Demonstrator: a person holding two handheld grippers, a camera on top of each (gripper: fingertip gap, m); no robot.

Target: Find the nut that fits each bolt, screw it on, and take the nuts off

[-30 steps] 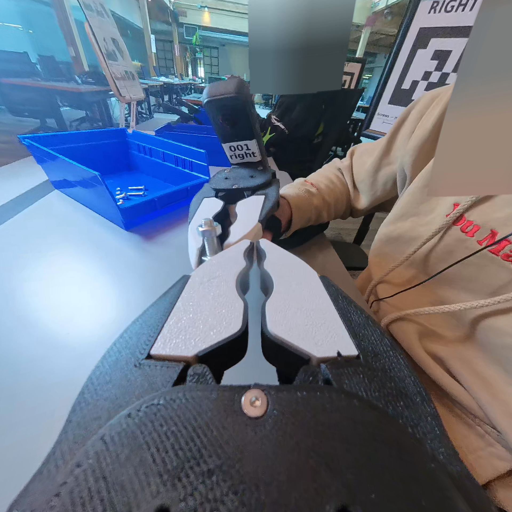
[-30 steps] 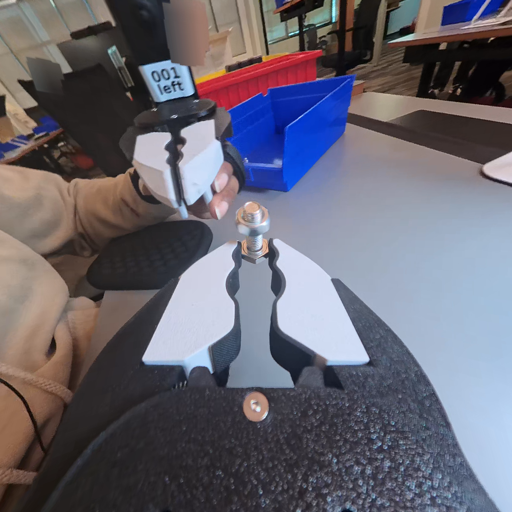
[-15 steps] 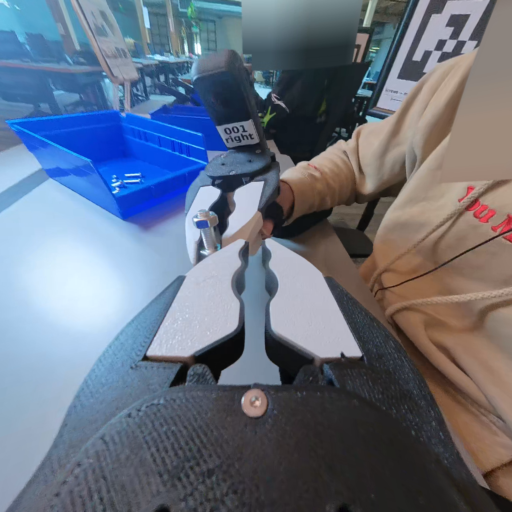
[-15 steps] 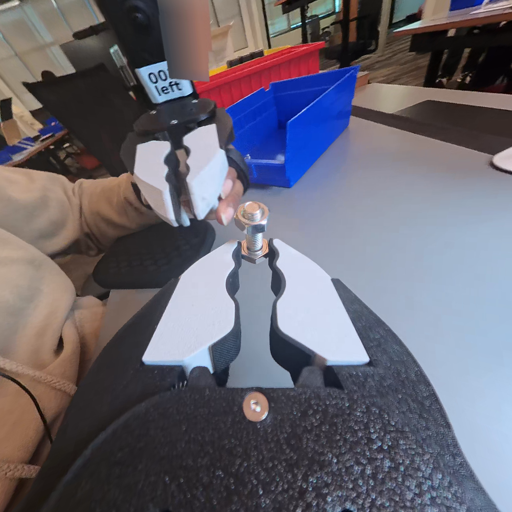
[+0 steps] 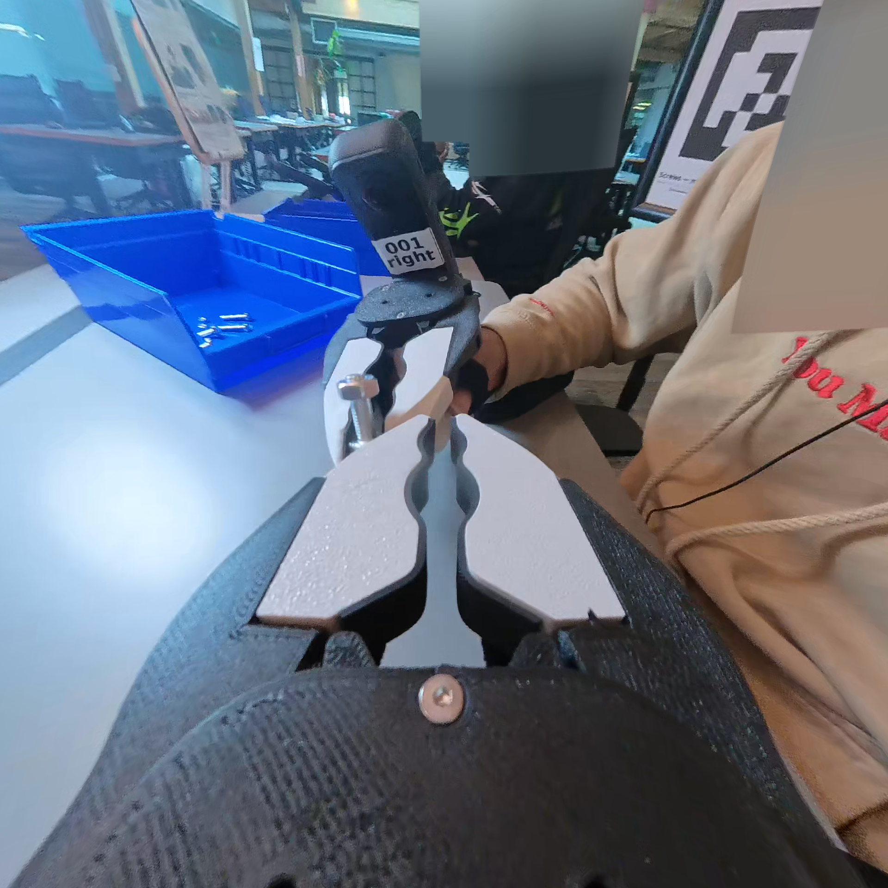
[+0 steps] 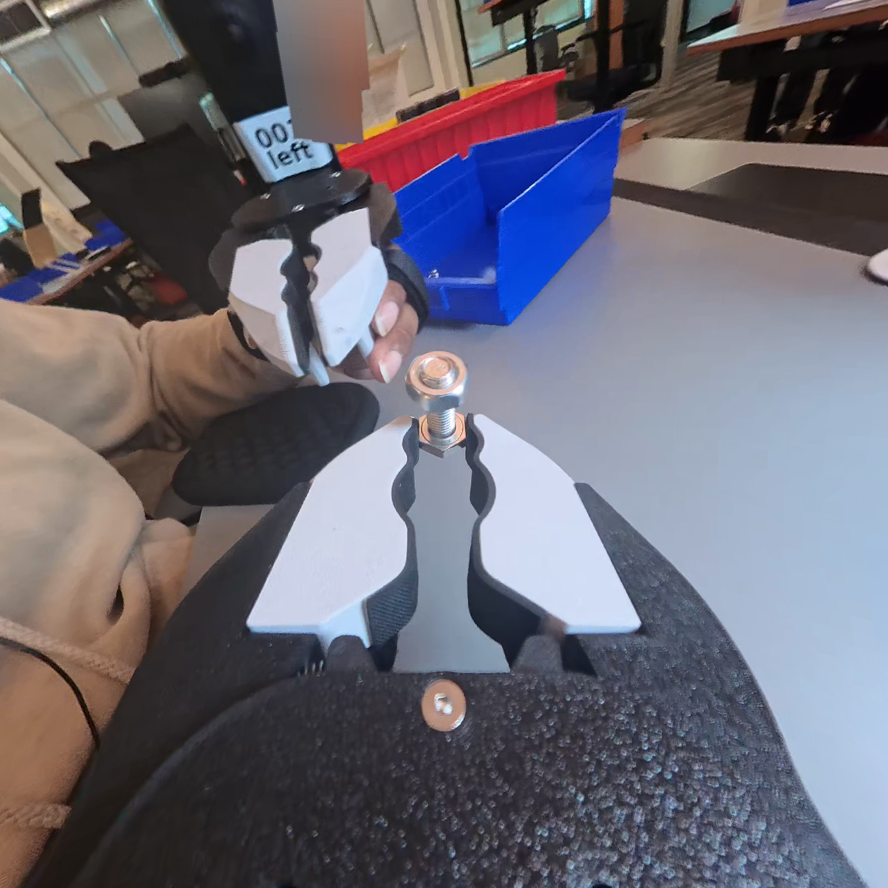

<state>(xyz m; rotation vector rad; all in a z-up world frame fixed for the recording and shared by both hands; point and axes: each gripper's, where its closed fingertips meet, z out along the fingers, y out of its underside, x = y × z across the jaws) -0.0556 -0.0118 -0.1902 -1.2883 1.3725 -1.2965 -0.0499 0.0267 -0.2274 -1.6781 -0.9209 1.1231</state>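
Note:
My right gripper (image 6: 441,429) is shut on the hex nut (image 6: 441,439) at the lower end of a silver bolt (image 6: 436,384). It holds the bolt upright above the table, head up. The bolt also shows in the left wrist view (image 5: 356,403), between the right gripper's white fingers (image 5: 423,370). My left gripper (image 5: 439,425) is shut and empty. In the right wrist view it (image 6: 310,370) hangs tips-down, just left of the bolt head and apart from it.
A blue bin (image 5: 144,288) on the grey table (image 5: 120,480) holds several loose bolts (image 5: 223,324). Another blue bin (image 6: 543,250) and a red bin (image 6: 461,125) stand behind it. The person's beige sweatshirt (image 5: 769,480) is close on the right. Spacing between my two grippers at the tips: around 5 cm.
My left gripper has come a little lower and closer to the bolt head. My right gripper still holds the bolt upright in the same place.

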